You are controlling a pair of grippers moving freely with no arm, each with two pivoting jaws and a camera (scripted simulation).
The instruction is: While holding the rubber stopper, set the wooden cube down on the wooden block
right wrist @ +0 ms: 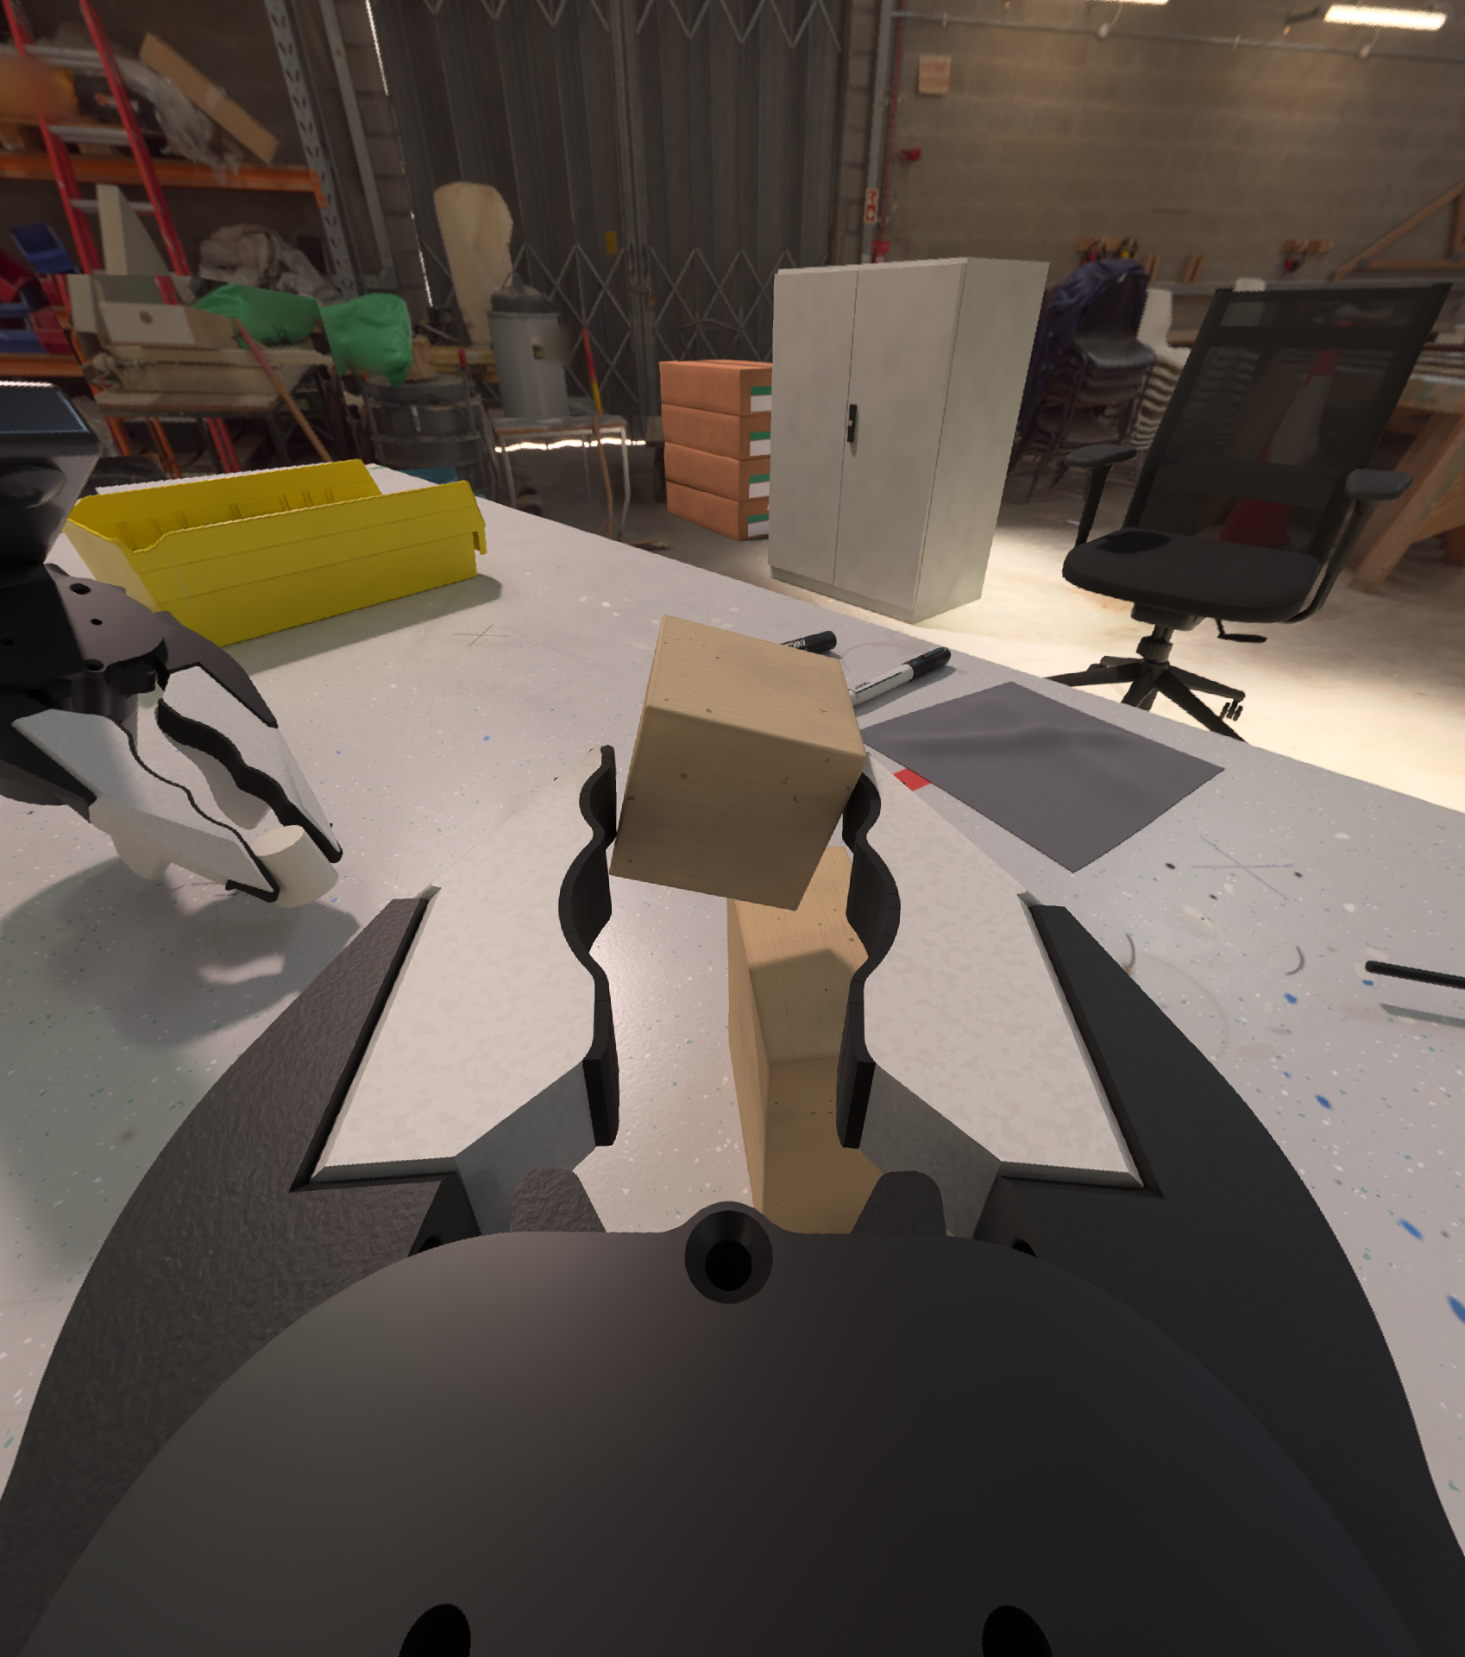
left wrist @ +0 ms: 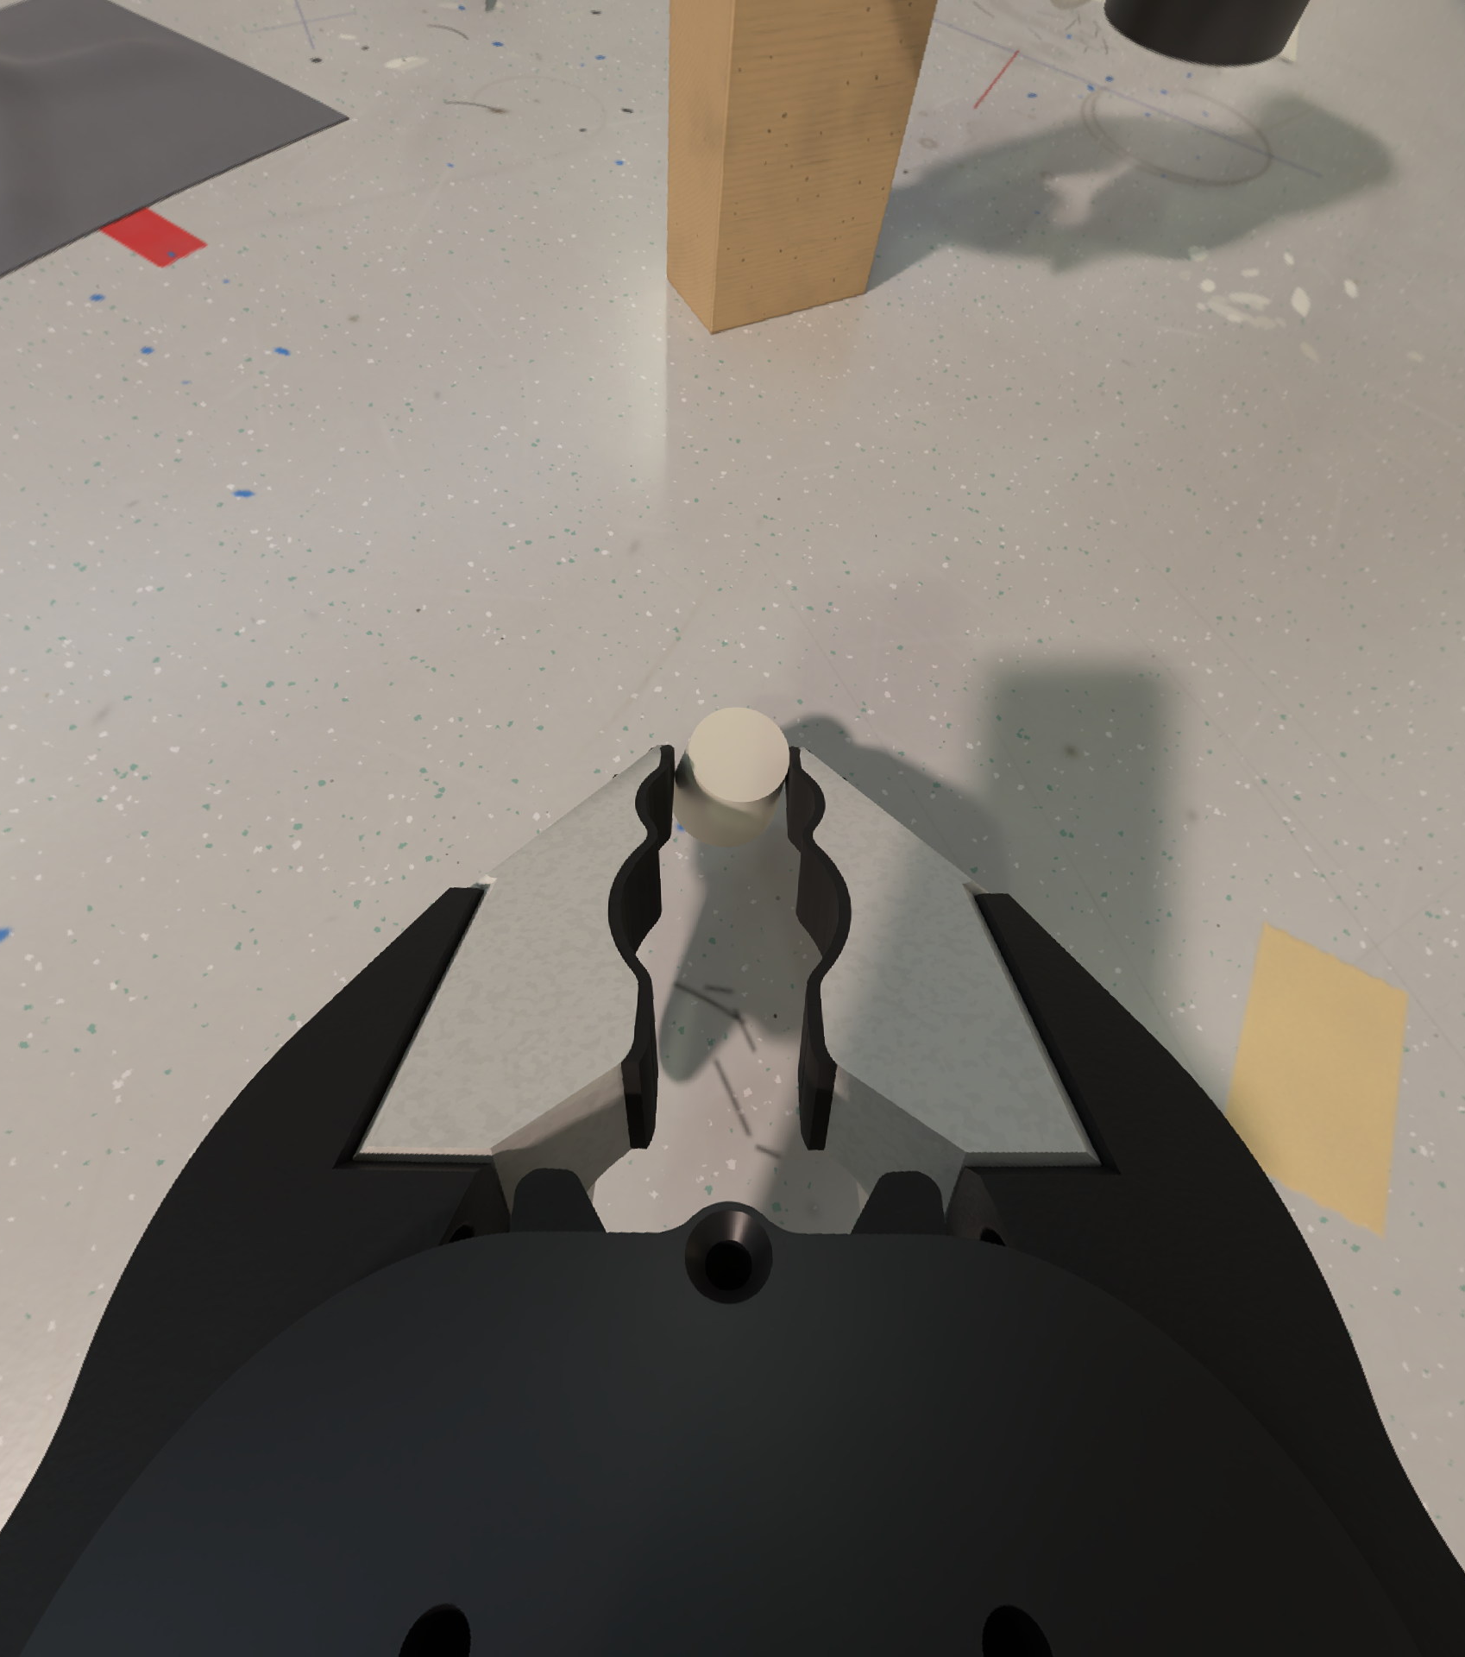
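Observation:
My left gripper (left wrist: 731, 776) is shut on the off-white rubber stopper (left wrist: 733, 762) at its fingertips, above the speckled table. It also shows at the left of the right wrist view (right wrist: 285, 865) with the stopper (right wrist: 294, 865) in it. My right gripper (right wrist: 733, 807) is shut on the light wooden cube (right wrist: 738, 776), which sits tilted between the fingertips. The wooden block (right wrist: 792, 1031) stands upright just below the cube, partly hidden by it. In the left wrist view the block (left wrist: 787, 161) stands ahead, its top out of frame.
A yellow bin (right wrist: 281, 538) stands at the table's back left. A grey mat (right wrist: 1043, 771) with a red tag and two markers (right wrist: 899, 672) lie beyond the block. A thin black rod (right wrist: 1464, 982) lies at the right. A tan sheet (left wrist: 1316, 1076) lies right of my left gripper.

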